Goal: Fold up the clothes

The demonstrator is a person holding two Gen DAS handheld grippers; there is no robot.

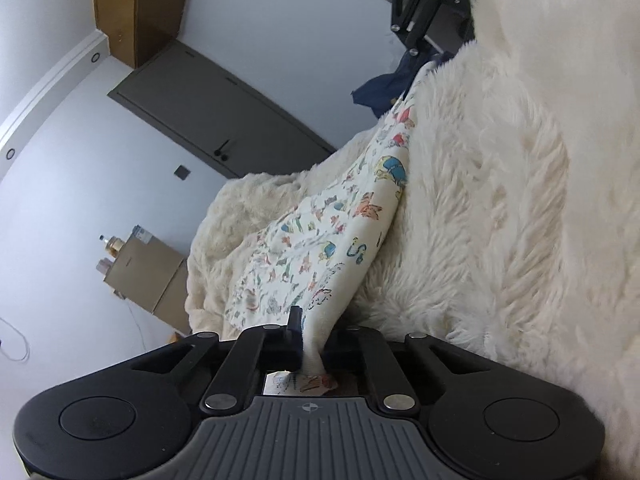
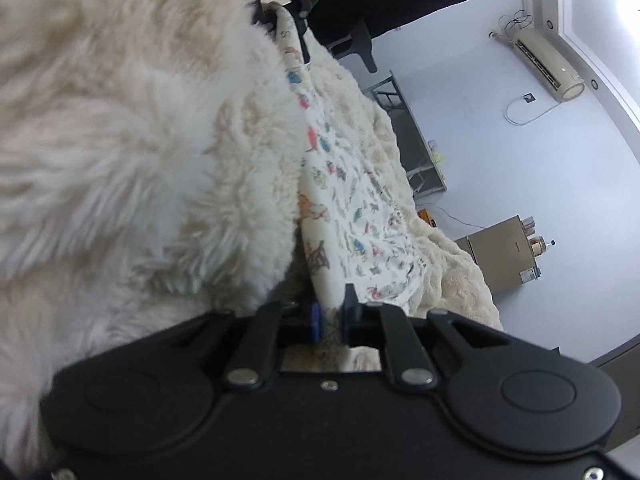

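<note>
the left gripper [image 1: 310, 344] is pinching the cloth [image 1: 320, 248], a white piece printed with small coloured animals. its two fingers are pressed together on a bunched corner, and a scrap of the print pokes out behind them, toward the gripper's body. from that pinch the cloth runs straight ahead of the gripper and away, stretched into a long band, one edge lying against the fur blanket [image 1: 500, 200] on the gripper's right side. the band ends far ahead at the right gripper [image 1: 414, 46], which shows small and dark at the top of the left view.

the right gripper [image 2: 334, 316] also grips the cloth [image 2: 348, 216]: its blue-edged fingers are closed on a gathered corner, with the fabric squeezed between them. ahead of it the cloth fans out, then narrows along its length toward the left gripper [image 2: 298, 36], seen small at the top of the right view. here the fur blanket [image 2: 120, 140] sits thick on the gripper's left, and the cloth's folded edge touches it. on the gripper's right the cloth lies over a flatter stretch of the same blanket.

so the cloth is held taut between the two grippers, each with a corner in its jaws, resting on the blanket along its length. a grey door [image 1: 216, 116] and a box [image 1: 144, 268] stand beyond, to the left gripper's left.
</note>
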